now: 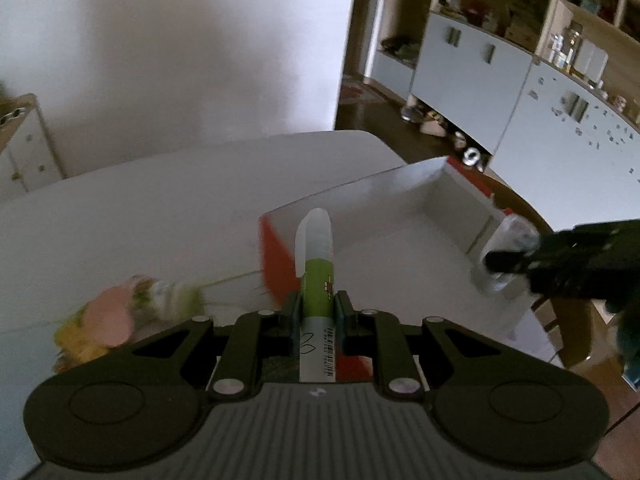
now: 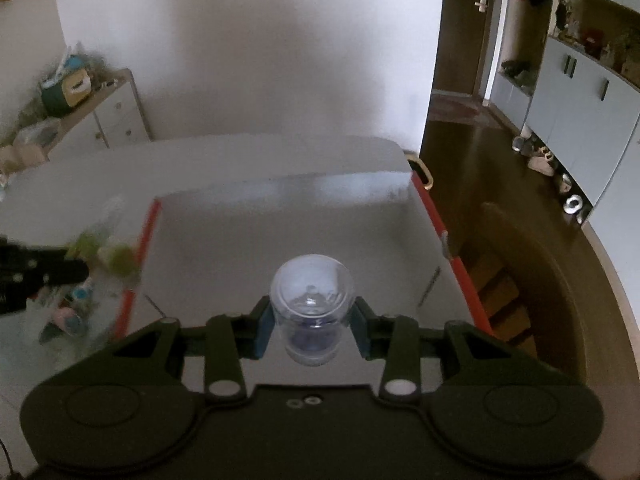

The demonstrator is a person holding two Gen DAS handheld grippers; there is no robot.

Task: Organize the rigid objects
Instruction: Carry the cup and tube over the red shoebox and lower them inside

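My left gripper [image 1: 316, 312] is shut on a green and white tube [image 1: 318, 276] with a pale cap. The tube points toward the near corner of a white box with red sides [image 1: 400, 216]. In the right wrist view my right gripper [image 2: 312, 326] is shut on a small clear jar [image 2: 312, 304] with something blue inside, held above the box's white floor [image 2: 280, 220]. The right gripper with the jar [image 1: 508, 256] also shows at the box's right edge in the left wrist view. The left gripper [image 2: 52, 270] appears at the far left, outside the box.
A blurred heap of small colourful objects [image 1: 120, 320] lies on the white table [image 1: 160, 200] left of the box, also seen as a pile [image 2: 80, 292]. A wooden chair [image 2: 520, 272] stands beyond the table's right edge. Cabinets [image 1: 480, 60] line the far right.
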